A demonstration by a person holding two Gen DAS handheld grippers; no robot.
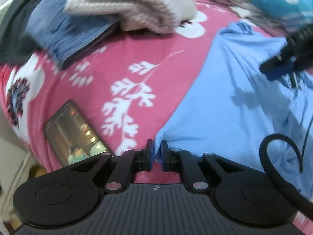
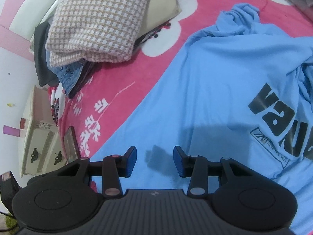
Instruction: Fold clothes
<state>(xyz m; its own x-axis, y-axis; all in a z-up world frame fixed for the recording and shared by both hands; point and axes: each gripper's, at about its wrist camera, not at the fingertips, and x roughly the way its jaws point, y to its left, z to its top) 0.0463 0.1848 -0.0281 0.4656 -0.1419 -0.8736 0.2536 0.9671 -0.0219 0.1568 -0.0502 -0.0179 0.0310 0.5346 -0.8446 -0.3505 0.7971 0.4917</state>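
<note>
Light blue T-shirt (image 2: 215, 90) lies spread on the pink floral bedspread (image 1: 121, 45), printed side up, black lettering toward its right part, the far end bunched and wrinkled — not yet folded, as I judge it.

Left gripper (image 1: 156, 152): jaws nearly together, a near corner of the shirt's edge pinched between the blue pads — probably the anchor hold for lifting that edge across.

Right gripper (image 2: 154, 157): jaws parted, nothing between them, hanging over the shirt's body and casting a shadow on the cloth; likely placed to take a second hold.

Folded pile (image 2: 93, 25) — checked knit on top, denim and dark cloth below — sits well apart at the bed's far left, presumably finished items. Phone (image 1: 76, 133) lies screen-up on the bedspread just beside the left gripper.
</note>
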